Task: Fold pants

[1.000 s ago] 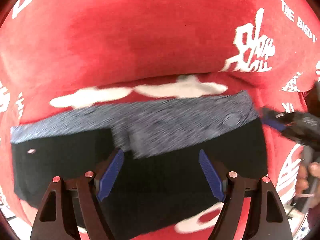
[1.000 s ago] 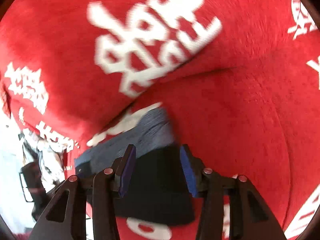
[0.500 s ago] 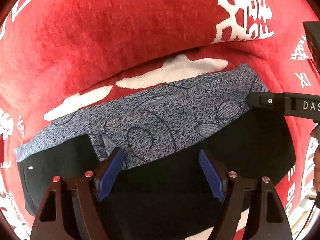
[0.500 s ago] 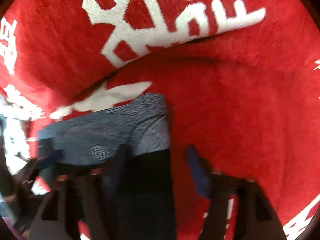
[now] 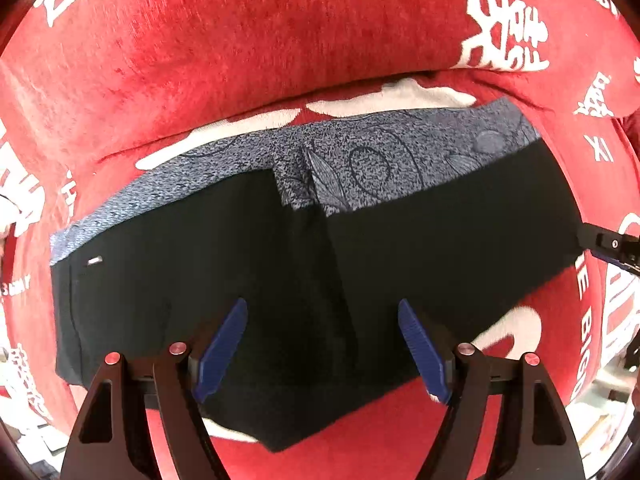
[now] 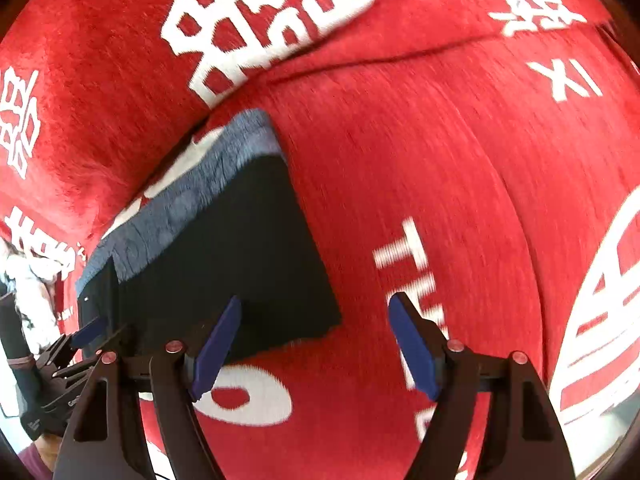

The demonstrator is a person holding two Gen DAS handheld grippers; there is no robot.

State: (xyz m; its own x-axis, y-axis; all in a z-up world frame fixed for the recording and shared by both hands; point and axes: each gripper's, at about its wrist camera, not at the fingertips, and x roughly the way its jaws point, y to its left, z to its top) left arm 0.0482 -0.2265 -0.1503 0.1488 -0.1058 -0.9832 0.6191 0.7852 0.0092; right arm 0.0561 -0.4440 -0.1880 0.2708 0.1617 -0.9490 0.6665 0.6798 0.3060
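The pants (image 5: 400, 248) lie flat on a red sofa seat, black with a blue-grey patterned band (image 5: 380, 160) along the far edge, folded into a wide block. My left gripper (image 5: 320, 344) is open and empty above their near edge. My right gripper (image 6: 314, 348) is open and empty just off the pants' right end (image 6: 248, 264); it shows at the right edge of the left wrist view (image 5: 612, 246). The left gripper shows at the lower left of the right wrist view (image 6: 80, 340).
The red sofa cover (image 6: 440, 168) with white lettering fills both views. Its backrest (image 5: 280, 32) rises just behind the pants. The seat's front edge and a pale floor show at the lower right of the left wrist view (image 5: 616, 384).
My right gripper has opened, let go of the pants' right end and pulled back to the right. My left gripper has drawn back, so more of the pants shows.
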